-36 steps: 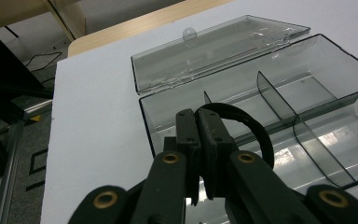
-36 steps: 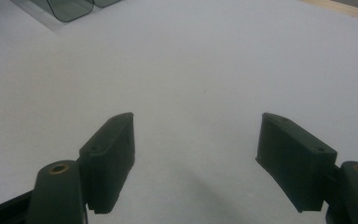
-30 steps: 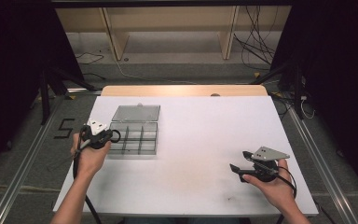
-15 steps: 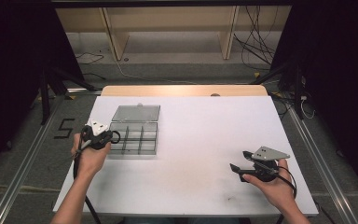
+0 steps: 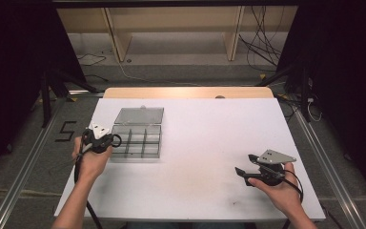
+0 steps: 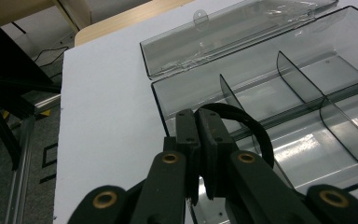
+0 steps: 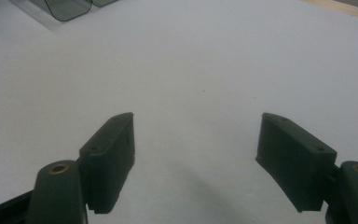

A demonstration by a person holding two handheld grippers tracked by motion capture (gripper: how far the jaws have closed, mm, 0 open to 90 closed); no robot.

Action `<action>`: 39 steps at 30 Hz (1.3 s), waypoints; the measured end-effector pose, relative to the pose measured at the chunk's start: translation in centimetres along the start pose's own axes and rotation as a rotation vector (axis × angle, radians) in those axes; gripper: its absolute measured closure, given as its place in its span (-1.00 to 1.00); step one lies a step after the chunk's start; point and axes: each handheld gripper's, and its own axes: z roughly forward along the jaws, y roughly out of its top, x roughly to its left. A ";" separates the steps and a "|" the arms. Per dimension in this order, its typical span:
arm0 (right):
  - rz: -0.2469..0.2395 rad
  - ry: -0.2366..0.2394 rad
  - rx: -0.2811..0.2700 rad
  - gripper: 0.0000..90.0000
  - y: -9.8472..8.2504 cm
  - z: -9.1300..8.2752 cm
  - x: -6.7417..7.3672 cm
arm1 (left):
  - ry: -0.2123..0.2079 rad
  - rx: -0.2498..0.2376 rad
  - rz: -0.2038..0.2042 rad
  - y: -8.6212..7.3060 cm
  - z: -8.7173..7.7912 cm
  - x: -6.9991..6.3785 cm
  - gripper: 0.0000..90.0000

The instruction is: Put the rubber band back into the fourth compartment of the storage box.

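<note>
The left gripper (image 6: 200, 135) has its jaws pressed together on a black loop (image 6: 254, 128), a thin ring-like band that arcs up from between the pads and curves to the right. In the high view the left gripper (image 5: 106, 141) sits at the left edge of a clear plastic box (image 5: 138, 140), with the loop (image 5: 116, 140) hanging over the box's near-left part. The box is open, its lid (image 5: 139, 115) laid back flat on the far side, and dividers split the tray into compartments; I cannot tell which compartment lies under the loop. Seen along the jaws, the tray's smoky dividers (image 6: 298, 77) and the lid (image 6: 242, 32) stretch away to the far right.

The right gripper (image 7: 196, 163) stands with its 2 jaws wide apart and only bare white surface (image 7: 205, 70) between them. In the high view it (image 5: 246, 164) is held low over the near-right part of the surface (image 5: 209, 138), well apart from the box, pointing left.
</note>
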 end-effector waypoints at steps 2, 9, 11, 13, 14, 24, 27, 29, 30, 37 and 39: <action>-0.001 -0.002 0.003 -0.37 0.0 0.0 0.0 | 0.003 0.005 0.011 -0.1 0.1 0.0 0.92; -0.003 -0.003 0.003 -0.37 0.0 0.0 0.0 | 0.011 0.015 0.056 -0.4 0.6 -0.2 0.92; -0.001 -0.003 0.001 -0.37 0.0 0.0 0.0 | 0.012 0.021 0.075 -0.5 0.7 -0.2 0.91; -0.002 -0.003 0.004 -0.37 0.0 0.0 0.0 | 0.011 0.031 0.094 -0.6 0.8 -0.2 0.91; -0.002 -0.003 0.004 -0.37 0.0 0.0 0.0 | 0.012 0.027 0.100 -0.6 0.8 -0.3 0.91; 0.000 -0.002 0.000 -0.37 0.0 0.0 0.0 | 0.002 0.055 0.141 -0.7 1.1 -0.4 0.91; -0.003 -0.003 0.003 -0.37 0.0 0.0 0.0 | 0.001 0.062 0.158 -0.7 1.2 -0.4 0.91; -0.001 -0.002 0.000 -0.37 0.0 0.0 0.0 | -0.002 0.062 0.162 -0.7 1.2 -0.5 0.91; -0.002 -0.001 0.001 -0.37 0.0 0.0 0.0 | -0.002 0.067 0.170 -0.7 1.2 -0.5 0.91; -0.004 -0.002 0.003 -0.37 0.0 0.0 0.0 | -0.012 0.073 0.179 -0.8 1.4 -0.4 0.91; -0.003 -0.001 0.002 -0.37 0.0 0.0 0.0 | -0.010 0.070 0.180 -0.9 1.4 -0.4 0.91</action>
